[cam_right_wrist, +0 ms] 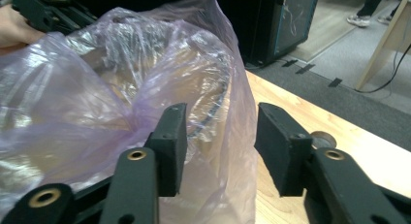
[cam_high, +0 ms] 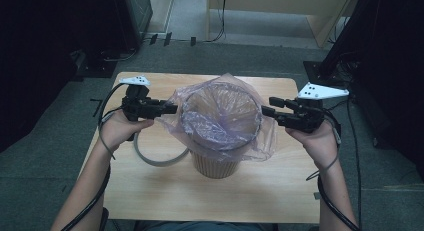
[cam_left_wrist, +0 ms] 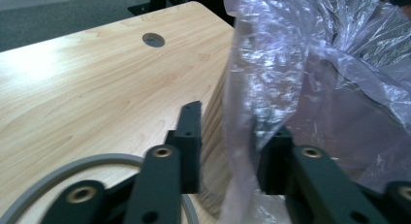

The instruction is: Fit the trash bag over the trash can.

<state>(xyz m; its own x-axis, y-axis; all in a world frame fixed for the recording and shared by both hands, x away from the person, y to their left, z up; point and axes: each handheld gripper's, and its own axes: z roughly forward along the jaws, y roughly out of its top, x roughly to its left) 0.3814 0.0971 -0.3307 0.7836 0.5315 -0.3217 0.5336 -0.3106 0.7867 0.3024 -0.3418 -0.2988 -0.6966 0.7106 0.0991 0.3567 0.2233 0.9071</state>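
Both claws, left [cam_high: 172,109] and right [cam_high: 267,106], gape around the upright bin's [cam_high: 216,163] bag [cam_high: 220,123] film, unclamped.

No readable text, label, brand, number or sign in any view. Plastic bag [cam_high: 220,116], bin [cam_high: 216,163], desk [cam_high: 150,191]: all plain, unmarked. Grey plates on tools, upper left and upper right of high view: dots only, no lettering.

A bin [cam_high: 216,161] stands mid-tabletop [cam_high: 270,191], a plastic bag [cam_high: 220,122] set in it and draped over its rim. A ring [cam_high: 155,160] lies left of it. My left tongs [cam_high: 172,109] and right tongs [cam_high: 266,106] flank the bag.
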